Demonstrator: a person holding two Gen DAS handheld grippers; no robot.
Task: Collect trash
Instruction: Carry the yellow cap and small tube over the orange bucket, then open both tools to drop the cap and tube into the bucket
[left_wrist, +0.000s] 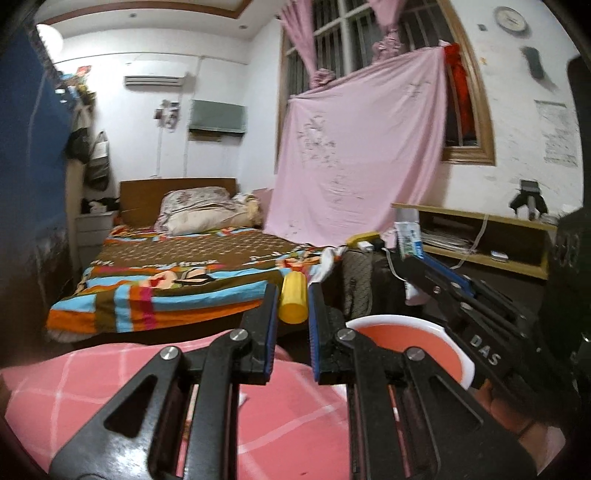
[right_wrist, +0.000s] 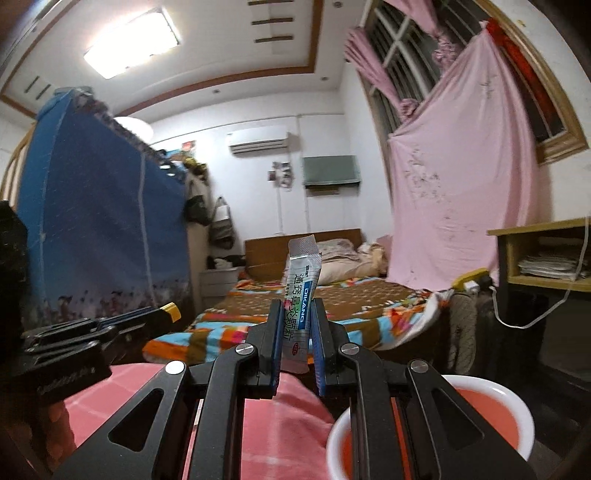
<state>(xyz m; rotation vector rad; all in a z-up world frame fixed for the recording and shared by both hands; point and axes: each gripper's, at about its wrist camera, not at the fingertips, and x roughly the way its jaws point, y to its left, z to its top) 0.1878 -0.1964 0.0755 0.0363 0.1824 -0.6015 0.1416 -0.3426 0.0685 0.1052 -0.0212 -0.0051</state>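
The yellow cap (left_wrist: 293, 297) sits pinched between the closed jaws of the left gripper (left_wrist: 291, 302), and the sachet (right_wrist: 300, 295) stands upright in the right gripper (right_wrist: 295, 325), clamped low on its body. Both hang above the red-and-white bin (right_wrist: 480, 391) and the pink cloth (left_wrist: 110, 387). The smooth cap could squirt out sideways; the floppy sachet may fold and miss the rim on release.

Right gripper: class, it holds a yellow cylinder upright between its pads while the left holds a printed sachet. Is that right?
No, the items are swapped. The right wrist view shows the right gripper shut on the printed sachet, upright between its pads. The left wrist view shows the left gripper holding the yellow cylinder.
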